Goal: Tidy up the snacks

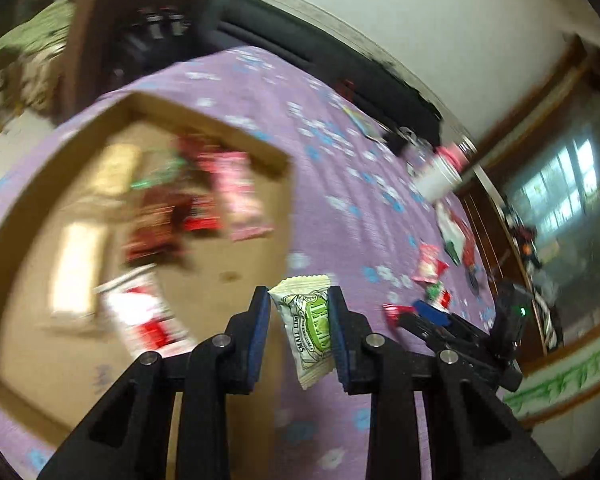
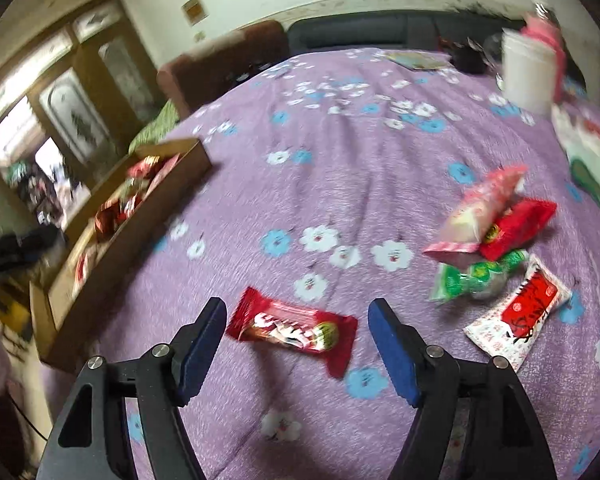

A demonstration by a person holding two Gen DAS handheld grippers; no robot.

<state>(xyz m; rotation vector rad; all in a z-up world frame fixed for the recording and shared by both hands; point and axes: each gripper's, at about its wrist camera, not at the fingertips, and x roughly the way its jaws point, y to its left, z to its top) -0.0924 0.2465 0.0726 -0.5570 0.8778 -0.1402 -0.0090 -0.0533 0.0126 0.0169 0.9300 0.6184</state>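
The white-and-green snack packet (image 1: 310,326) is pinched between the left gripper (image 1: 300,334) fingers, beside the cardboard box (image 1: 28,200), probably to go in. On the purple table cloth (image 2: 340,160), the red candy bar (image 2: 292,326) lies between the right gripper (image 2: 296,344) fingers, spread wide for grasping.

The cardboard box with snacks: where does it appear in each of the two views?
Left wrist view: the cardboard box fills the left half, beyond the left hand-held gripper.
Right wrist view: the cardboard box lies at the left edge, seen from its side.
Shared landmark: the white cup on the purple flowered cloth.
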